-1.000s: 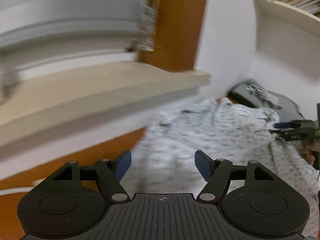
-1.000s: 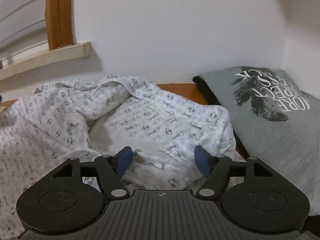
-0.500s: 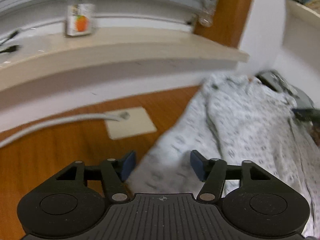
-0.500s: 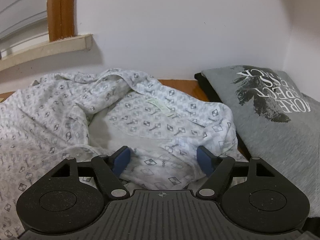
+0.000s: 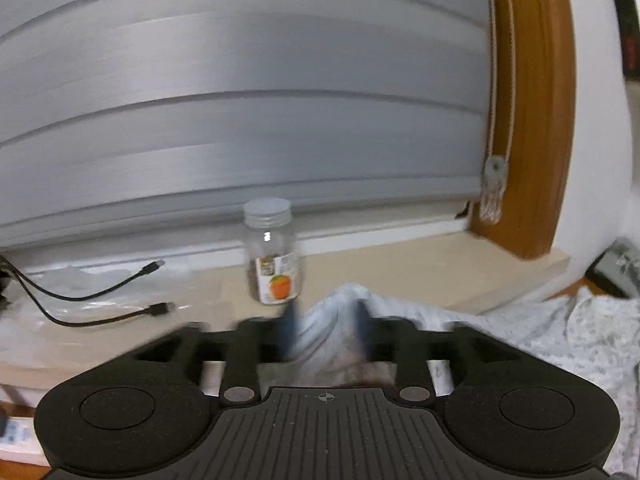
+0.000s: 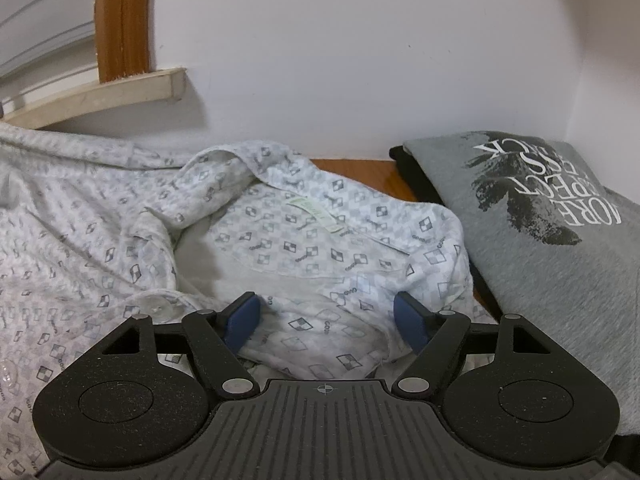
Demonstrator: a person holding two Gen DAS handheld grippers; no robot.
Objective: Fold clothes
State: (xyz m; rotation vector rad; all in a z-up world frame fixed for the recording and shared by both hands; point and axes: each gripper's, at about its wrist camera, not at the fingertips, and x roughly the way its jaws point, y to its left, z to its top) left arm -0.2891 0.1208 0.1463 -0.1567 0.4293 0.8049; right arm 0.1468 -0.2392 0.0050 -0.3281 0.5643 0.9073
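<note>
A fold of the patterned shirt [image 5: 332, 320] is seen bunched between the closing jaws of the left gripper [image 5: 326, 326], just in front of a clear, orange-labelled jar [image 5: 274, 256] set on the windowsill [image 5: 420, 268], with black cables [image 5: 92, 300] lying to the jar's left.

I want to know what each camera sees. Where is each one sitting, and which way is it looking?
Left wrist: rides on the left hand-held gripper, facing the windowsill with a jar and cables; its closing jaws have the patterned shirt between them.
Right wrist: rides on the right hand-held gripper, facing the wall, with the shirt and a grey pillow below; its jaws are open.
Shared: shirt, windowsill.
</note>
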